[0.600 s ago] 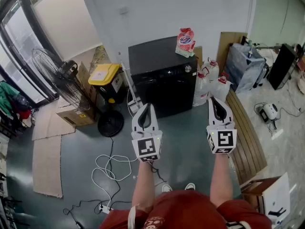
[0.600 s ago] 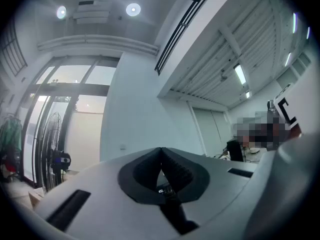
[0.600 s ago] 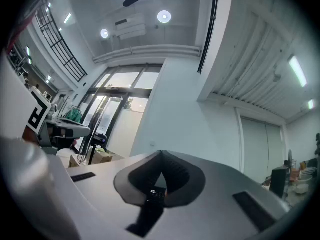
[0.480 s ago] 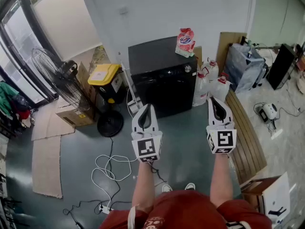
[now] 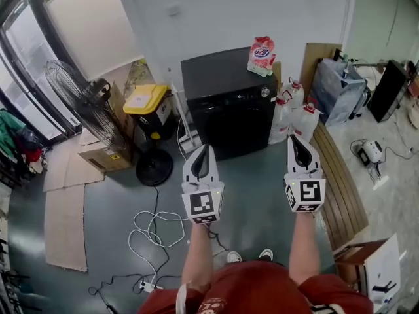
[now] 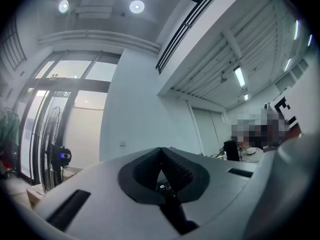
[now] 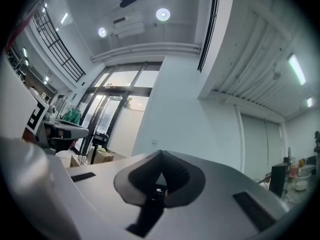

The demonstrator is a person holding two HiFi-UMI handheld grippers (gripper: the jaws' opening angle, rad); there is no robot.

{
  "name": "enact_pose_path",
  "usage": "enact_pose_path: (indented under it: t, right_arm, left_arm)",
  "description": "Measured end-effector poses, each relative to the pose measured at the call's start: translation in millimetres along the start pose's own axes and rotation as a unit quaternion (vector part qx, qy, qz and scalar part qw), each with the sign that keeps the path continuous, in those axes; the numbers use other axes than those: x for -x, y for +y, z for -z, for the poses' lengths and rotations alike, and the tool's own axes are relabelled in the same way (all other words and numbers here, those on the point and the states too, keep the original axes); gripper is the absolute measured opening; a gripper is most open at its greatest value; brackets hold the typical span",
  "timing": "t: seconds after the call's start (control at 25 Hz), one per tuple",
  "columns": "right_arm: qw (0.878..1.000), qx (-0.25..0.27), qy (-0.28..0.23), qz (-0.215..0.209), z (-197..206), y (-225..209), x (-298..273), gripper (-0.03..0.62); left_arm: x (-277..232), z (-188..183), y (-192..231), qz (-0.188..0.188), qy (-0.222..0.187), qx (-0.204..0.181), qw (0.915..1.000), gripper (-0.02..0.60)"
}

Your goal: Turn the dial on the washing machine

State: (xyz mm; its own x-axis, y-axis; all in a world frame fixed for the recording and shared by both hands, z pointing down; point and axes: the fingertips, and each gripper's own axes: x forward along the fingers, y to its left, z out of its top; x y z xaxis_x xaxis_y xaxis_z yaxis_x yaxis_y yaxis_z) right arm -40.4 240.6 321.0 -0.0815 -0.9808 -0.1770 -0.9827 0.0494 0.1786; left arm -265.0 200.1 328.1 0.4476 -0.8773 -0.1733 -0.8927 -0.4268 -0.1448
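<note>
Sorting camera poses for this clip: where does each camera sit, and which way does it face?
Head view: on the person's head, facing steeply down at the washing machine and floor; shows forearms, left gripper, right gripper, legs.
Left gripper view: on the left gripper, tilted up at wall and ceiling; shows its shut fingers.
Right gripper view: on the right gripper, tilted up likewise; shows its shut fingers.
Shared: the fan shows in head and left gripper views.

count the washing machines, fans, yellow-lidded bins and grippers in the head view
washing machine: 1
fan: 1
yellow-lidded bin: 1
grippers, left gripper and right gripper: 2
total: 5
</note>
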Motion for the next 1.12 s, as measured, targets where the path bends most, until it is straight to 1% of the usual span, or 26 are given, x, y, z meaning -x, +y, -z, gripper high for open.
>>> enact_pose_path:
  t: [0.24,0.32,0.48,0.68,0.84,1.0,1.12]
  right_arm:
    - [1.0,0.006,0.011,0.011,7.5,21.0,-2.8,0.008]
    - [1.0,0.005,0.016,0.015,12.3,22.0,-2.9,0.009]
    - [0.999,0.013,0.027,0.017,22.6,23.1,-9.1,0.009]
    - [0.999,0.023,0.035,0.009,33.7,15.3,-27.6,0.009]
    - [0.999,0.018,0.039,0.006,48.4,-7.2,-45.1,0.009]
    - [0.999,0.006,0.036,0.005,59.4,-41.7,-71.1,0.009]
    - [0.999,0.008,0.037,0.002,68.7,-70.2,-92.6,0.009]
  left_arm:
    - [5.6,14.8,22.5,0.008,0.001,0.01,0.9999,0.009]
    - [5.9,18.7,24.6,0.015,-0.001,0.012,0.9998,0.009]
    - [0.2,26.0,29.0,0.02,0.003,0.032,0.9993,0.009]
    - [-16.7,37.1,29.2,0.014,0.009,0.035,0.9993,0.009]
    - [-42.3,39.3,18.4,0.01,0.011,0.024,0.9996,0.009]
    - [-80.0,42.8,-2.1,0.01,0.016,0.012,0.9998,0.009]
    - [-113.3,48.9,-17.5,0.007,0.023,0.0,0.9997,0.009]
